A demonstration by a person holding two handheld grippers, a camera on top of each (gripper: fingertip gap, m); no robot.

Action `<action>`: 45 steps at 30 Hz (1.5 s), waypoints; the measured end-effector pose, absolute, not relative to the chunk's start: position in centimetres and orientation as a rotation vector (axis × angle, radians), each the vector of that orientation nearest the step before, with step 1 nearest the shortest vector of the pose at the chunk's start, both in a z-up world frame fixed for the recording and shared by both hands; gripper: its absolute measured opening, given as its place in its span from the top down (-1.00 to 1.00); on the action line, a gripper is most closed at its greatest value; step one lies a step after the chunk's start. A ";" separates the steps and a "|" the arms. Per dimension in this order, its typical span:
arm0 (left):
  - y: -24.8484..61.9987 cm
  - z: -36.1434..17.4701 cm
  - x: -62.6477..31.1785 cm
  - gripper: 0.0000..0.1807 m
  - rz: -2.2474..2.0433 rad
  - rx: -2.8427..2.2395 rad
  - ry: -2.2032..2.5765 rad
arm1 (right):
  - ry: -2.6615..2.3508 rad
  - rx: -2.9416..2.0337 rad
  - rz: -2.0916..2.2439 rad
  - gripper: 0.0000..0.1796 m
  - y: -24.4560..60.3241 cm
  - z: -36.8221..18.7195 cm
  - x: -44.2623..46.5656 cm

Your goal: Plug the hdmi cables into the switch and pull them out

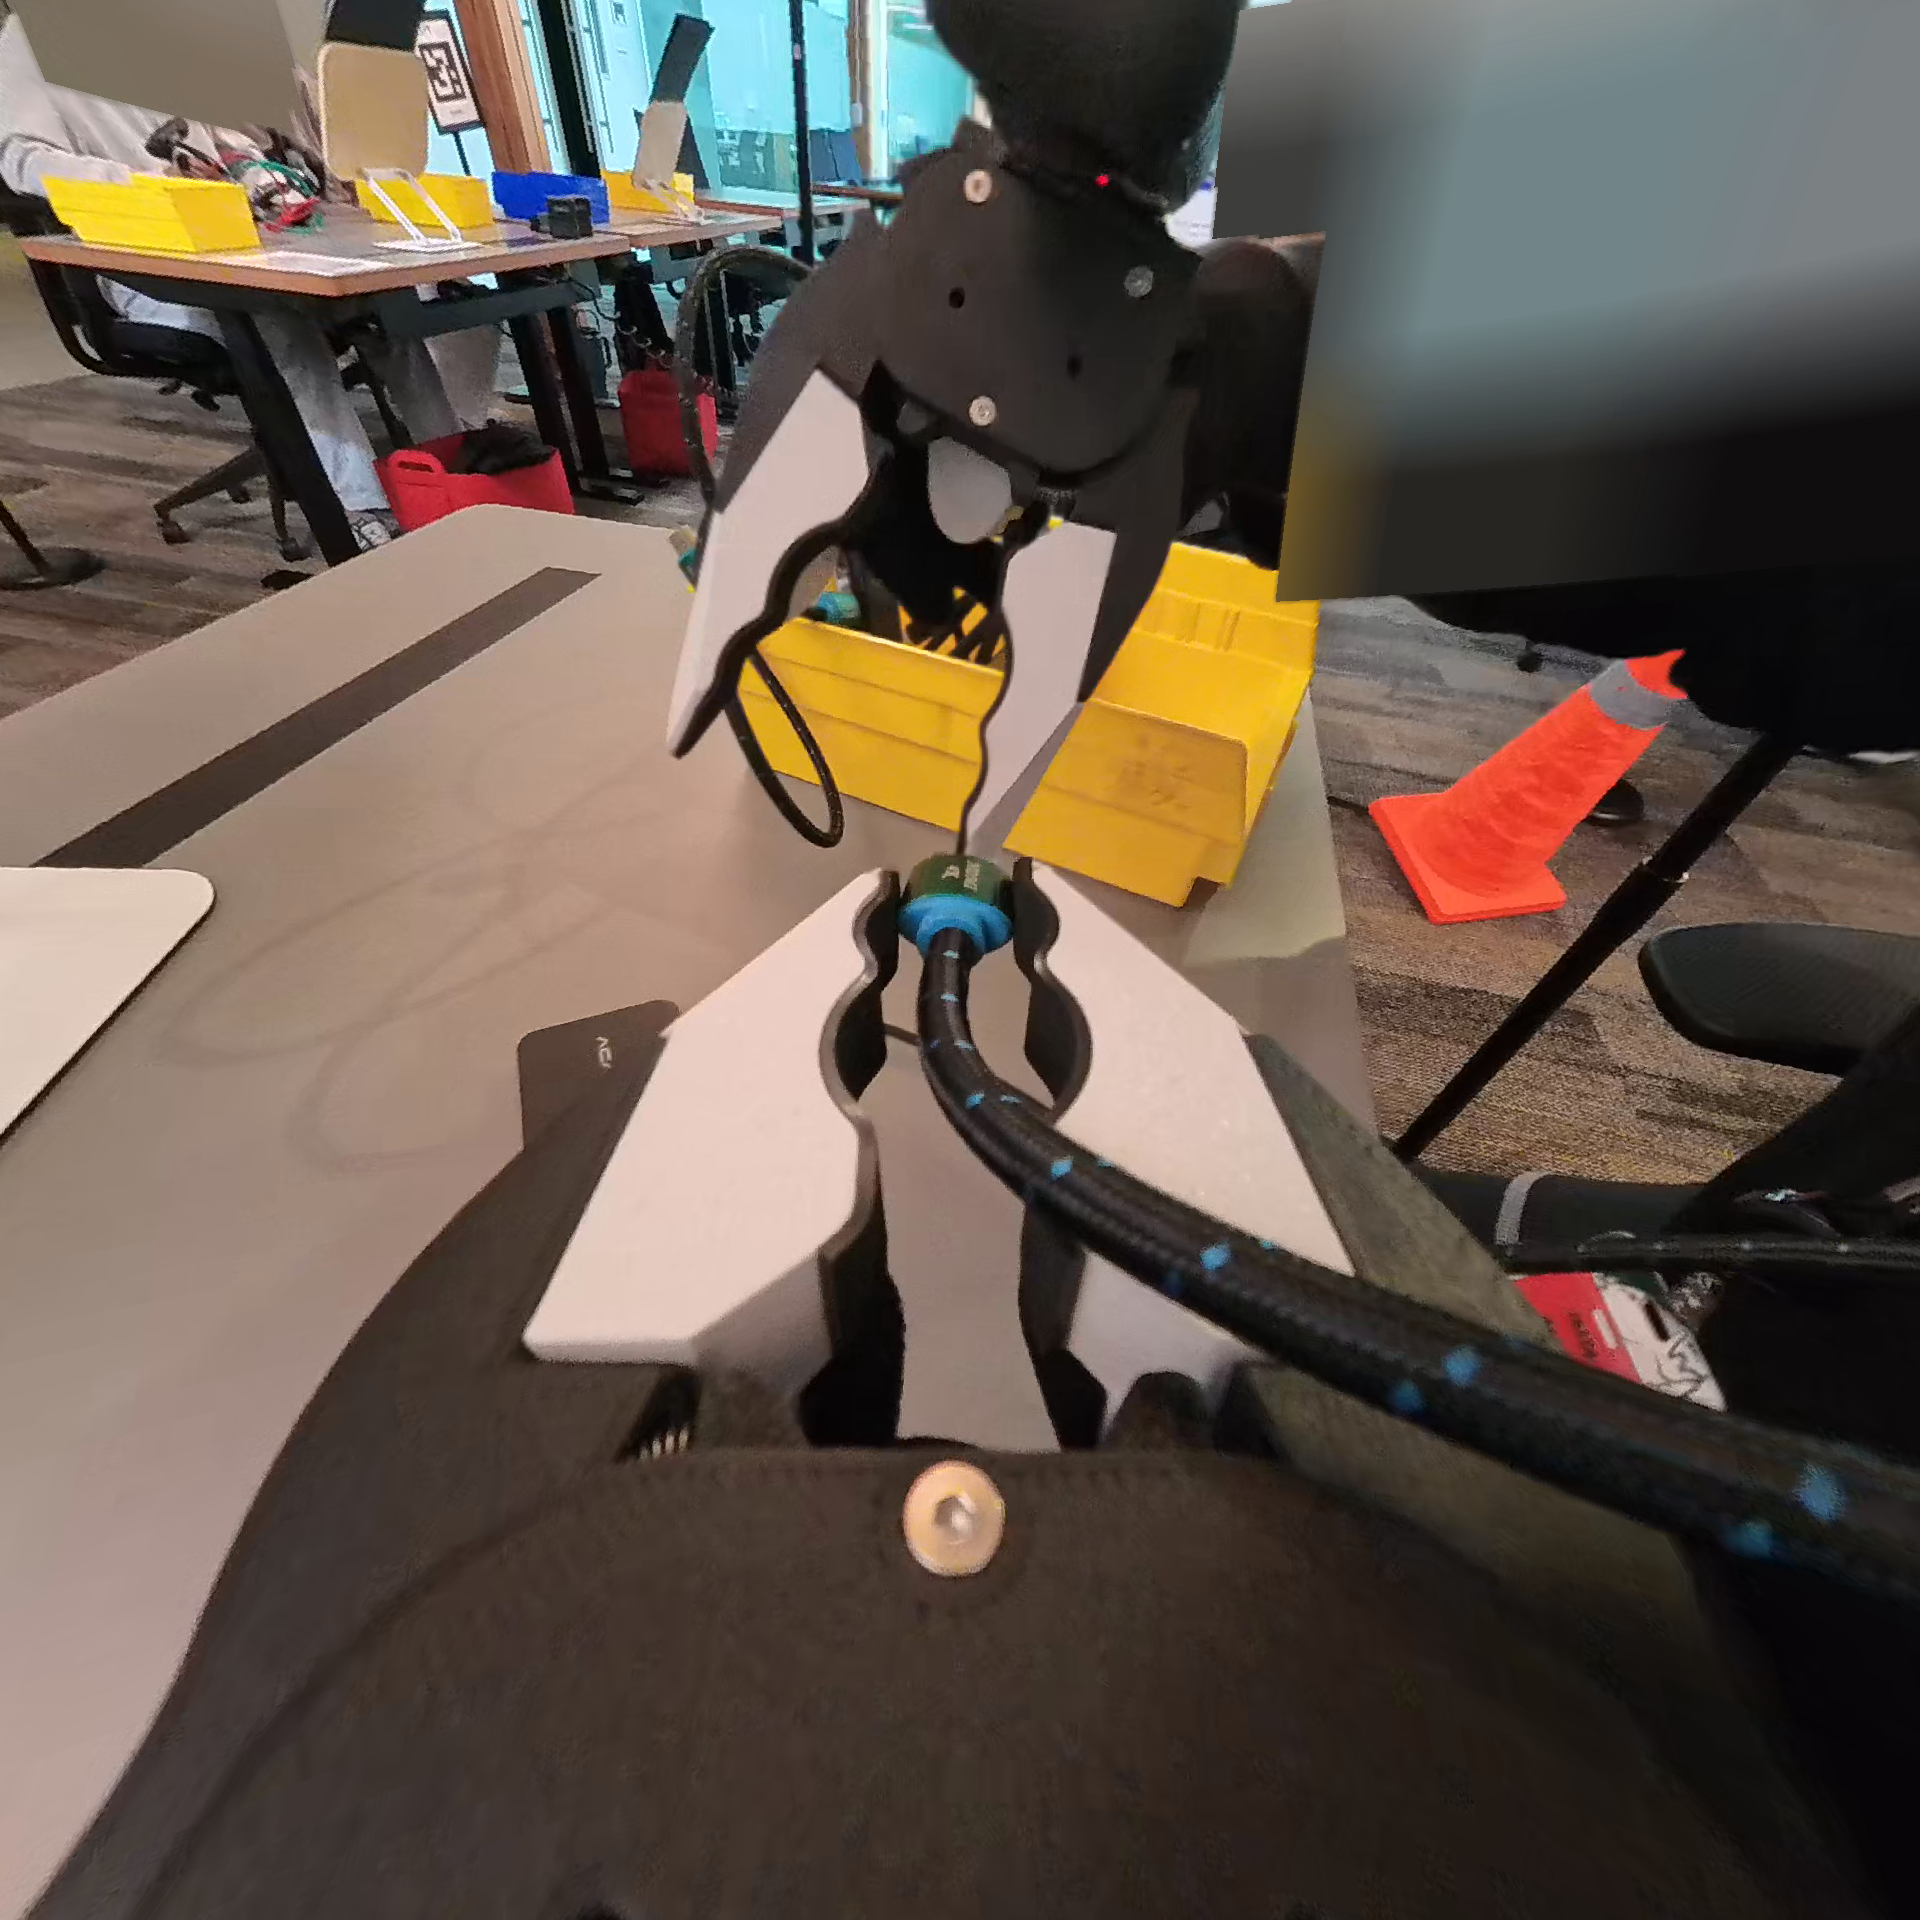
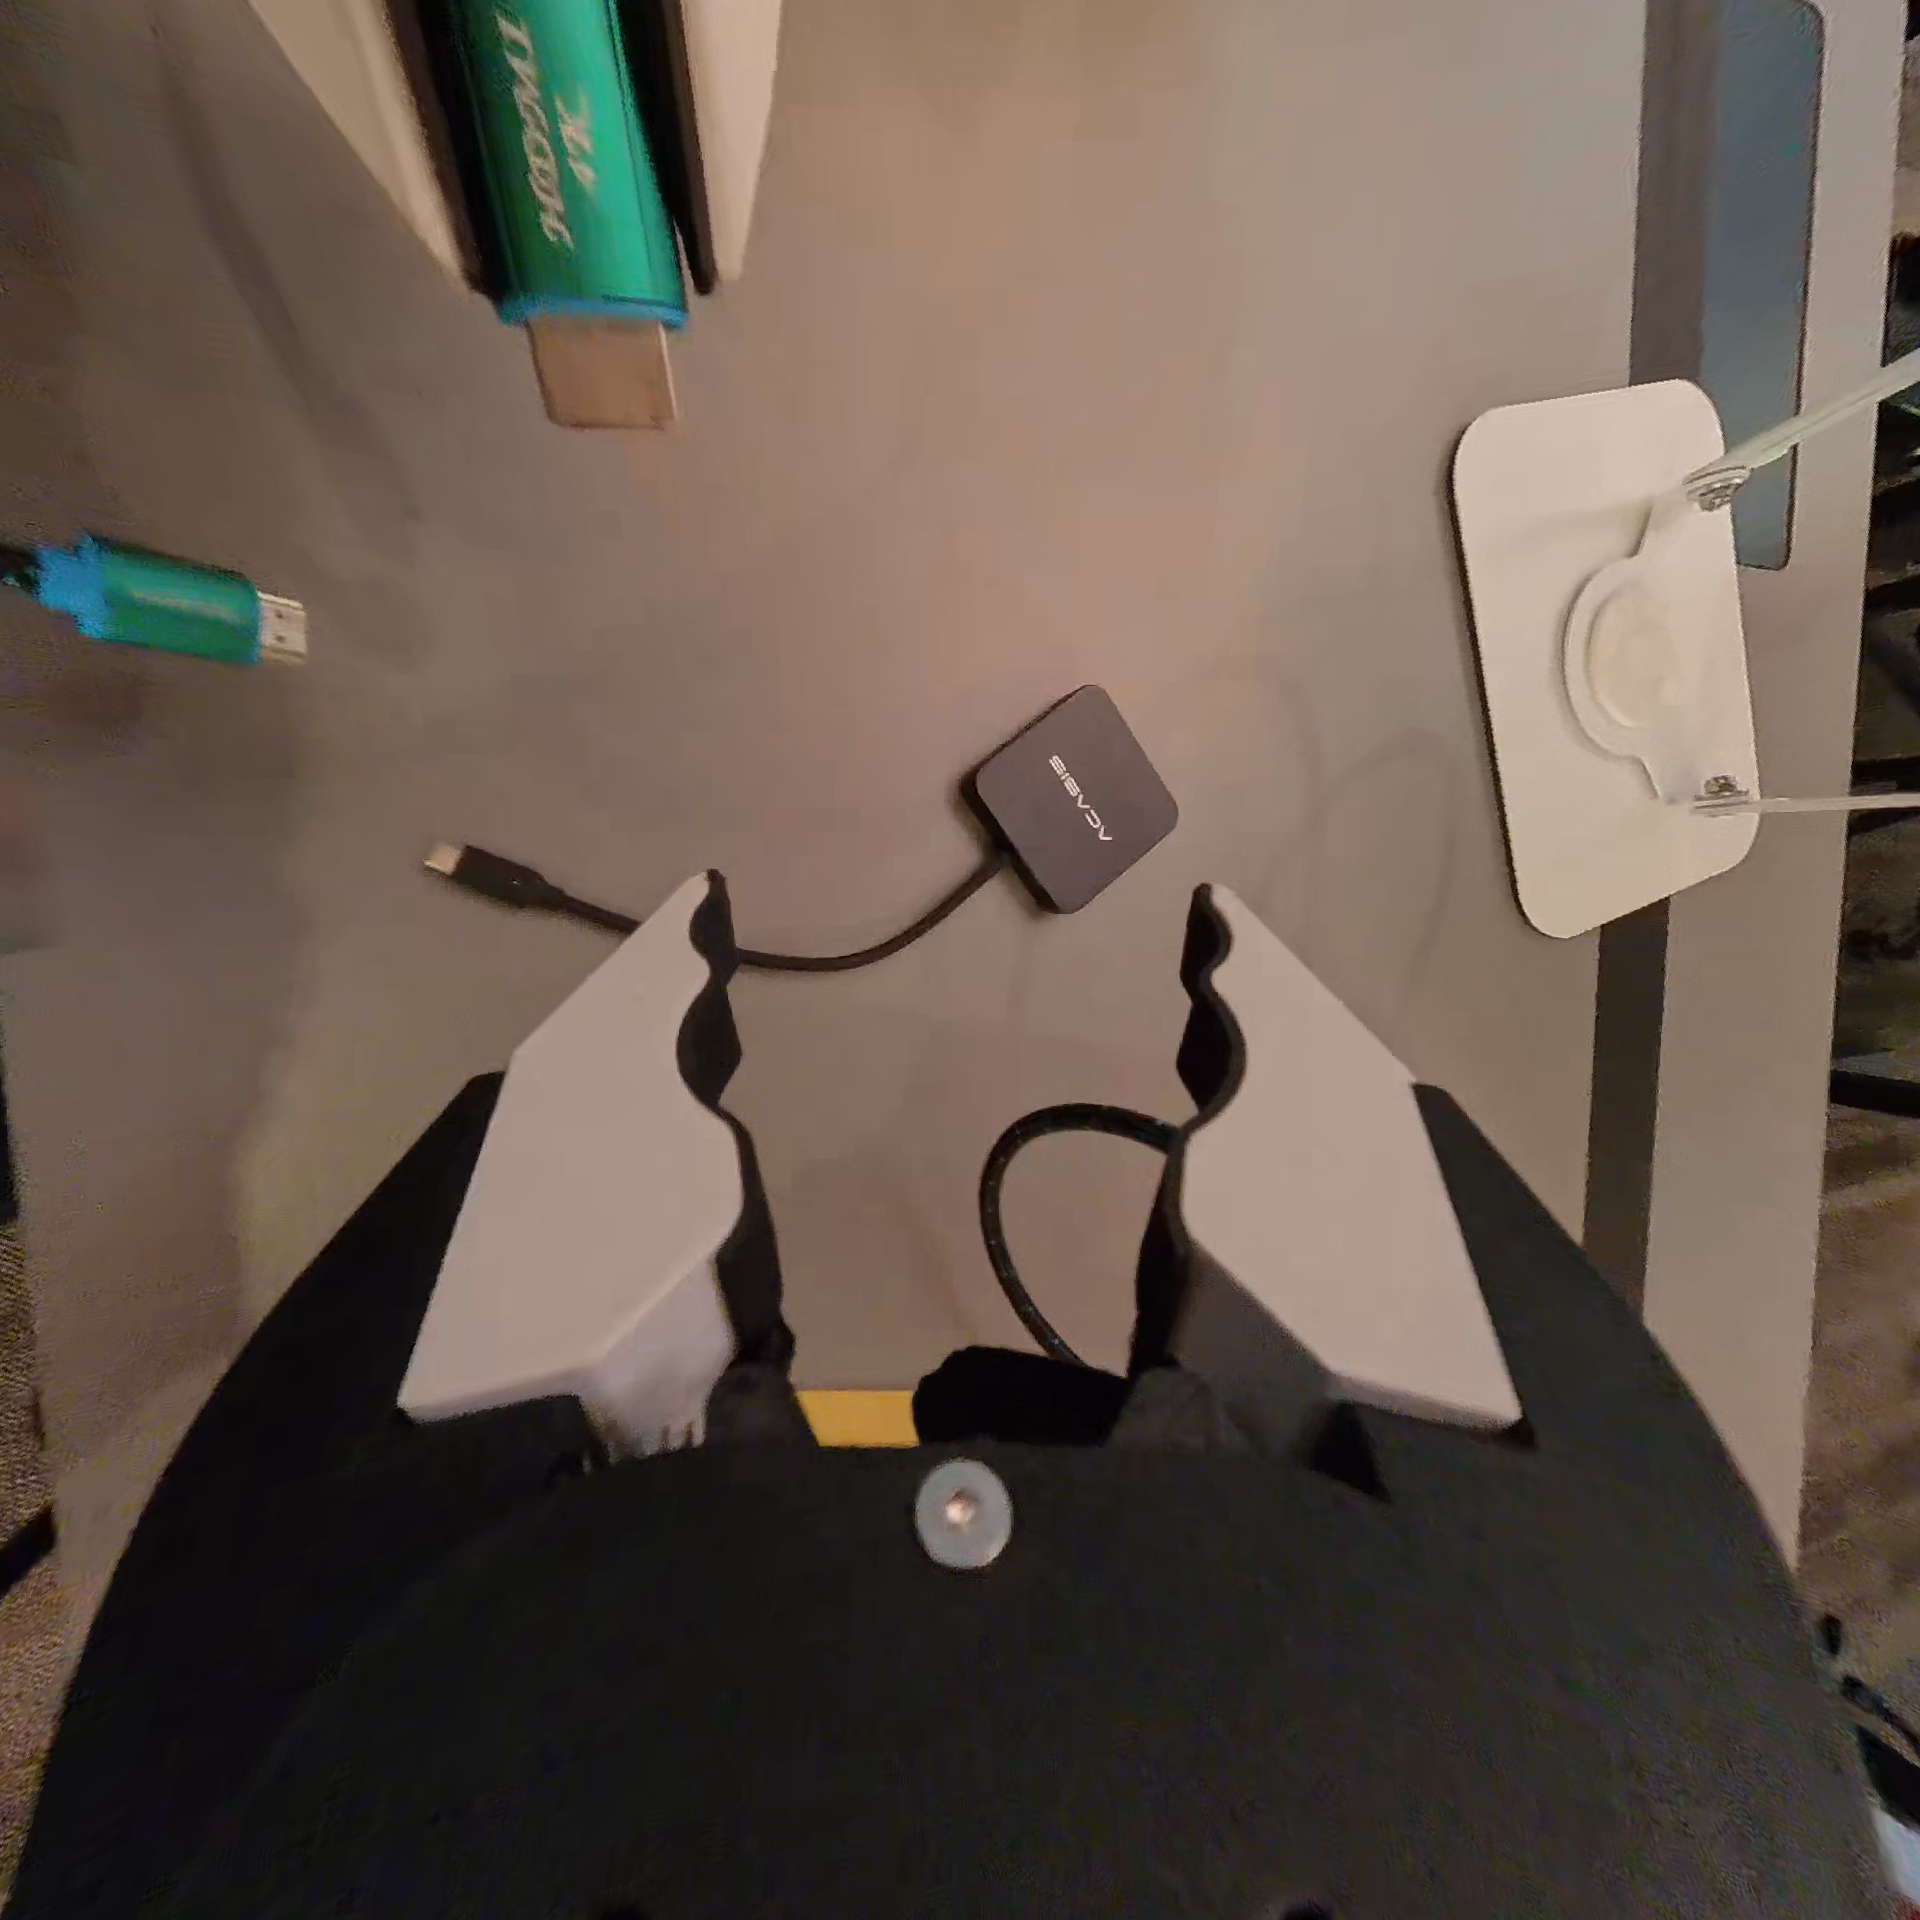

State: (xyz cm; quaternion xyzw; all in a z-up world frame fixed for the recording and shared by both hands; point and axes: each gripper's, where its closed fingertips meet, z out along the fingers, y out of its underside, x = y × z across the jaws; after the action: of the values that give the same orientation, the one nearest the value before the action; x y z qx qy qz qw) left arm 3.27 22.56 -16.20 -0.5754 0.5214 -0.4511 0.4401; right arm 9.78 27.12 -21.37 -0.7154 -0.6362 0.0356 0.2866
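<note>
My left gripper [image 1: 956, 883] is shut on a green HDMI plug [image 1: 954, 878] with a blue collar. Its black braided cable [image 1: 1299, 1309] runs back to the lower right. In the right wrist view the same plug [image 2: 566, 166] is held above the grey table [image 2: 1039, 416], metal end bare and pointing down the frame. The black square switch [image 2: 1075, 800] lies flat on the table with its short lead and small plug [image 2: 462, 862]. My right gripper [image 2: 956, 888] is open and empty just short of the switch. A second green HDMI plug [image 2: 166, 618] shows at the left, unplugged.
A yellow bin [image 1: 1143, 769] holding cables stands at the table's far edge, with a black cable loop [image 1: 805, 779] hanging out. A white pad [image 2: 1538, 831] carrying a clear stand lies right of the switch. An orange cone [image 1: 1507, 810] stands on the carpet. Tip to tip, the grippers are about 10 centimetres apart.
</note>
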 end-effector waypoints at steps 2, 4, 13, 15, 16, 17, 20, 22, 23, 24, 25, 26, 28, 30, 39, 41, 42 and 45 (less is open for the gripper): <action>22.8 -16.3 3.0 0.78 -1.112 -1.434 1.289 | -1.734 -1.904 0.080 0.06 27.8 -21.9 9.6; 23.2 -16.2 2.8 0.80 -1.112 -1.437 1.278 | -1.788 -1.884 0.017 0.08 28.7 -22.5 9.5; 24.6 -16.1 1.7 0.79 -1.113 -1.453 1.230 | -1.949 -1.870 -0.065 0.08 32.1 -26.3 8.4; 24.7 -16.2 1.6 0.79 -1.117 -1.456 1.225 | -2.004 -1.887 -0.068 0.08 32.5 -27.7 8.6; 24.8 -16.3 1.6 0.79 -1.120 -1.456 1.222 | -2.025 -1.899 -0.058 0.08 32.5 -28.3 8.6; 24.8 -16.4 1.6 0.79 -1.126 -1.457 1.220 | -2.049 -1.911 -0.070 0.07 32.5 -28.7 8.6; 24.9 -16.6 1.6 0.79 -1.150 -1.457 1.210 | -2.086 -1.904 -0.111 0.07 33.0 -29.4 8.6; 25.0 -16.7 1.6 0.79 -1.173 -1.459 1.199 | -2.107 -1.902 -0.137 0.05 33.4 -29.8 8.7; 25.1 -16.7 1.5 0.79 -1.184 -1.460 1.191 | -2.118 -1.891 -0.141 0.04 33.6 -30.0 8.7; 25.1 -16.7 1.5 0.79 -1.198 -1.459 1.182 | -2.128 -1.890 -0.121 0.04 33.6 -30.2 8.6; 25.2 -16.7 1.5 0.79 -1.212 -1.461 1.174 | -2.134 -1.888 -0.100 0.04 33.6 -30.5 8.5; 25.2 -16.7 1.5 0.79 -1.224 -1.463 1.166 | -2.141 -1.876 -0.086 0.04 33.7 -30.7 8.3; 25.4 -16.8 1.4 0.79 -1.246 -1.465 1.149 | -2.161 -1.865 -0.055 0.06 33.9 -31.3 8.3; 25.5 -16.9 1.3 0.79 -1.260 -1.469 1.138 | -2.169 -1.879 -0.040 0.06 34.2 -31.8 8.5; 25.8 -17.4 1.3 0.79 -1.295 -1.481 1.121 | -2.193 -1.894 0.092 0.10 34.1 -32.9 8.4; 25.8 -17.6 1.3 0.79 -1.297 -1.484 1.120 | -2.208 -1.890 0.107 0.04 33.9 -33.0 8.5; 25.9 -17.6 1.3 0.79 -1.298 -1.486 1.120 | -2.205 -1.890 0.111 0.04 34.0 -33.0 8.5; 25.9 -17.8 1.3 0.79 -1.300 -1.489 1.118 | -2.194 -1.884 0.117 0.09 34.2 -32.9 8.5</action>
State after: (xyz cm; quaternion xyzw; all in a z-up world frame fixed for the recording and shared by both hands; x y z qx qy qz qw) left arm 1.25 25.93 -17.75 -0.5945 0.4463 -0.5192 0.4217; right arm 8.47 34.15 -32.94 -0.6458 -0.7524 0.0401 0.1233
